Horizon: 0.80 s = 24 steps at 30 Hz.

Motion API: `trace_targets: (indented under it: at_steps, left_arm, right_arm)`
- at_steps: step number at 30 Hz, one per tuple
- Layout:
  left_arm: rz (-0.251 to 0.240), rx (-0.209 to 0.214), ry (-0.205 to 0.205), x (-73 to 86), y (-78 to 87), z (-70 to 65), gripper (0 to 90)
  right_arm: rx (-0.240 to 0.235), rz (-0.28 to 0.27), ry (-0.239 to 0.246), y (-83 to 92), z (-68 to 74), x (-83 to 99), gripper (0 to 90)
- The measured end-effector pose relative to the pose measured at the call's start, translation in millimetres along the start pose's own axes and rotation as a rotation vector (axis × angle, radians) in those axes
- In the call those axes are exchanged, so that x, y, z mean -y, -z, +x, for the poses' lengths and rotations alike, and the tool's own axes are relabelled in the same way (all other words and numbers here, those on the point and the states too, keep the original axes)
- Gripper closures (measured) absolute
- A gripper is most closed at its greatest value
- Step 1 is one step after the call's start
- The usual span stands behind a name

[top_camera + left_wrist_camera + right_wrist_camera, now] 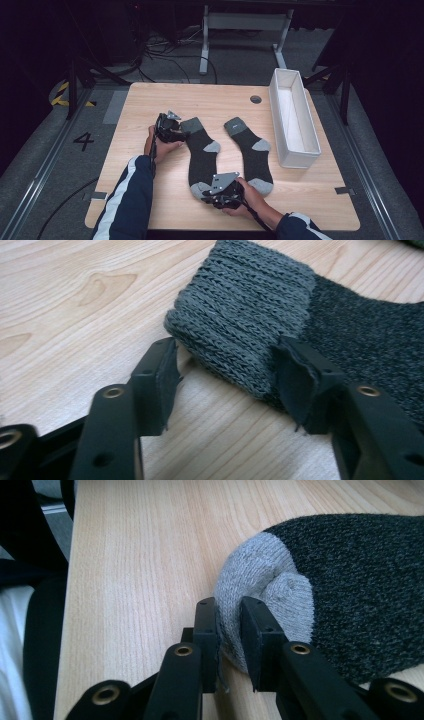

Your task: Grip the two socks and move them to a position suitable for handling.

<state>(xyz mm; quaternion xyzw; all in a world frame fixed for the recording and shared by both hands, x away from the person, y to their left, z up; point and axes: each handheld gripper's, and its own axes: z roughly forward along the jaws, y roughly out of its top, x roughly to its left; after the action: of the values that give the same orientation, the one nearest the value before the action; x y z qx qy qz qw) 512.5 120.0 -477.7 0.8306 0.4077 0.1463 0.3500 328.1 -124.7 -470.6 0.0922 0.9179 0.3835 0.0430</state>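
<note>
Two dark grey socks with lighter cuffs, heels and toes lie side by side on the wooden table (150, 100). In the high view my left gripper (182, 131) is at the cuff of the left sock (202, 155). The left gripper view has that ribbed cuff (245, 300) between the open jaws of my left gripper (227, 355); one pad touches it, the other stands clear. My right gripper (207, 195) is at the same sock's toe end. Seen from the right gripper view, my right gripper (227, 610) is shut on the light grey toe (255, 575), bunching the knit. The second sock (252, 152) lies untouched to the right.
A long white open box (299, 159) stands along the table's right side. A round cable hole (255, 99) sits at the back of the table. Both of the person's dark, white-striped sleeves come in from the near edge. Bare wood lies left of the socks.
</note>
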Motion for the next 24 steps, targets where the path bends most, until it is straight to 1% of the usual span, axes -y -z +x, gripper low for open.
trace_targets:
  at_steps: [2, 4, 5, 6, 7, 8, 10, 12, 14, 15, 16, 17, 18, 19, 20, 21, 22, 23, 24]
  left_arm:
    - [0.008, -0.012, -0.004, -0.5, 0.5, -3.0, 46.6]
    - [0.004, -0.014, -0.011, 1.0, 1.3, -4.9, 46.6]
    - [0.004, -0.014, -0.011, 1.0, 1.3, -4.9, 46.6]
    - [-0.002, -0.007, -0.009, 2.9, 1.9, -6.7, 46.6]
    - [0.002, -0.006, -0.013, 4.0, 3.4, -8.0, 46.6]
    - [0.007, -0.002, -0.018, 5.1, 4.9, -8.5, 46.4]
    - [0.016, 0.005, -0.018, 7.9, 8.6, -10.8, 45.9]
    - [0.020, 0.016, -0.029, 10.8, 11.9, -13.4, 45.9]
    - [0.024, 0.023, -0.029, 12.5, 13.7, -15.8, 45.7]
    - [0.033, 0.028, -0.025, 15.7, 17.8, -23.2, 45.6]
    - [0.039, 0.028, -0.035, 16.4, 19.0, -25.4, 45.6]
    - [0.039, 0.028, -0.035, 16.4, 19.0, -25.4, 45.5]
    - [0.050, 0.028, -0.068, 18.9, 23.5, -31.0, 44.9]
    - [0.052, 0.038, -0.071, 20.7, 25.2, -33.7, 44.8]
    - [0.052, 0.038, -0.071, 20.7, 25.2, -33.7, 44.3]
    - [0.073, 0.044, -0.059, 21.3, 30.5, -37.2, 42.8]
    - [0.069, 0.034, -0.069, 20.6, 33.5, -38.1, 40.8]
    - [0.069, 0.034, -0.069, 20.6, 33.5, -38.1, 38.5]
    - [0.043, 0.027, -0.071, 18.2, 42.0, -37.3, 37.8]
  right_arm:
    - [-0.010, 0.003, -0.004, 1.2, -1.7, 1.3, 77.9]
    - [-0.035, -0.005, -0.020, 2.0, -3.9, 5.0, 78.0]
    - [-0.035, -0.005, -0.020, 2.0, -3.9, 5.0, 78.0]
    - [-0.049, -0.010, -0.033, 2.7, -4.9, 6.7, 78.6]
    - [-0.063, -0.015, -0.036, 4.5, -6.2, 9.2, 78.8]
    - [-0.070, -0.016, -0.031, 5.9, -5.6, 10.6, 79.0]
    - [-0.075, -0.006, -0.015, 8.7, -3.2, 12.2, 79.0]
    - [-0.075, 0.007, 0.001, 13.0, 0.6, 14.9, 78.8]
    - [-0.080, 0.013, 0.003, 15.3, 2.4, 16.6, 78.6]
    - [-0.093, 0.018, 0.004, 21.1, 5.6, 21.4, 78.6]
    - [-0.099, 0.019, 0.002, 24.0, 6.9, 24.0, 78.6]
    - [-0.108, 0.019, -0.004, 26.0, 8.2, 26.0, 78.6]
    - [-0.115, 0.020, -0.001, 29.5, 10.1, 29.3, 78.4]
    - [-0.115, 0.021, 0.001, 31.6, 11.6, 31.4, 78.0]
    - [-0.117, 0.021, 0.010, 34.5, 13.7, 34.0, 77.9]
    - [-0.120, 0.023, 0.019, 38.2, 16.4, 37.2, 76.5]
    - [-0.121, 0.021, 0.028, 40.2, 18.0, 39.0, 74.1]
    - [-0.123, 0.016, 0.039, 42.8, 19.8, 41.5, 71.8]
    - [-0.119, 0.012, 0.043, 45.8, 21.2, 43.9, 71.0]
